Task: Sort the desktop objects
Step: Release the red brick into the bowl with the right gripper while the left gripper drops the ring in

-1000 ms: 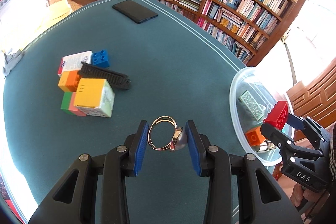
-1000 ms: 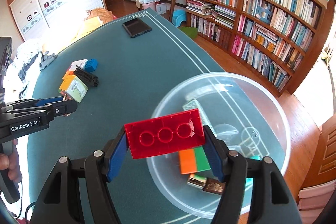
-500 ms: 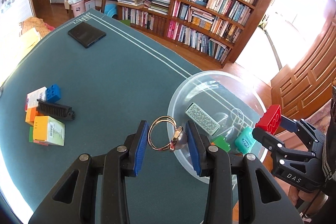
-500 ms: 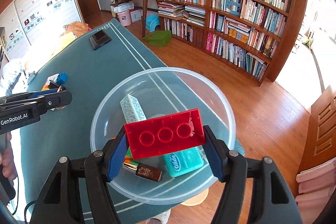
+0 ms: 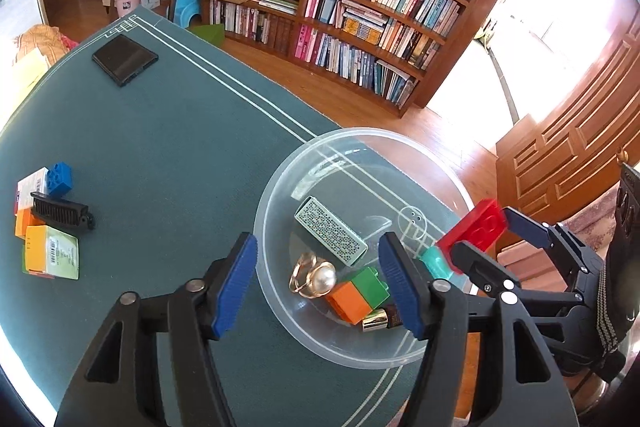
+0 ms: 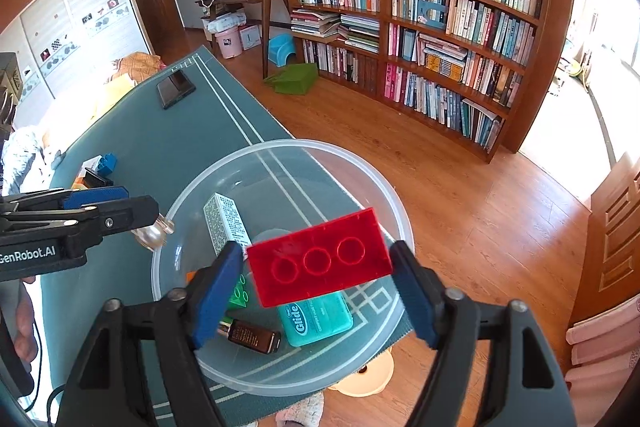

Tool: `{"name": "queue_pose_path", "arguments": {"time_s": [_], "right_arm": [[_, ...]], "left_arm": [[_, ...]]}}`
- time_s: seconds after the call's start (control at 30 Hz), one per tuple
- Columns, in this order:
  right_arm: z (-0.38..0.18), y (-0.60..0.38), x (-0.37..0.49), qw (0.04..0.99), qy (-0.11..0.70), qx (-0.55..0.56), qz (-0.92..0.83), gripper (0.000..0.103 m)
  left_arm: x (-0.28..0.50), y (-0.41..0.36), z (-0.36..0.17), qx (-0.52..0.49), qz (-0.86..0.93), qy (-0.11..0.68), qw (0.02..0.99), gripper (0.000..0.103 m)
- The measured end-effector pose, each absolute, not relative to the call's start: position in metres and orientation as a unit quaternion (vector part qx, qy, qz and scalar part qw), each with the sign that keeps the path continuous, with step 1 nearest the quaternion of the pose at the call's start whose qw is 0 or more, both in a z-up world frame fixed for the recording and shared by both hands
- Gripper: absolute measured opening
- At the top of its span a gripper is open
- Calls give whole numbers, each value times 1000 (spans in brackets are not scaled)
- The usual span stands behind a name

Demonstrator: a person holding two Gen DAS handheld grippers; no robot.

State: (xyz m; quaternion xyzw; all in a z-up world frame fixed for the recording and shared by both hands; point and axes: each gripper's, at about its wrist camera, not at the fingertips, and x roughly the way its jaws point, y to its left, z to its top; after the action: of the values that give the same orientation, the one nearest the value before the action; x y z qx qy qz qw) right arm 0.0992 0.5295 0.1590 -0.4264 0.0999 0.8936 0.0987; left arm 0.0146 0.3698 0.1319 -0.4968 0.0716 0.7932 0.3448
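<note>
Red brick (image 6: 318,255) hangs over bowl (image 6: 394,215) centre, long axis 9-to-3, between right gripper (image 6: 316,291) jaws, which are opening, pads just clear. Left gripper (image 5: 316,283) also opening, empty; ring (image 5: 314,278) lies in bowl at 12 of it.

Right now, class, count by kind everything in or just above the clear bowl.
Toy brick pieces: 2, the red brick and the orange-and-green block
Patterned box: 1
Pearl ring: 1
Small brown bottle: 1
Teal floss case: 1
Total: 6
</note>
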Motion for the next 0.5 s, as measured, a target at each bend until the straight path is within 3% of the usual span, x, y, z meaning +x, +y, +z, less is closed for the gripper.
{"name": "queue_pose_path", "arguments": {"time_s": [0.5], "right_arm": [[154, 520, 95, 86, 104, -434, 891, 86]], "left_arm": [[8, 348, 124, -509, 802, 61, 307, 68]]}}
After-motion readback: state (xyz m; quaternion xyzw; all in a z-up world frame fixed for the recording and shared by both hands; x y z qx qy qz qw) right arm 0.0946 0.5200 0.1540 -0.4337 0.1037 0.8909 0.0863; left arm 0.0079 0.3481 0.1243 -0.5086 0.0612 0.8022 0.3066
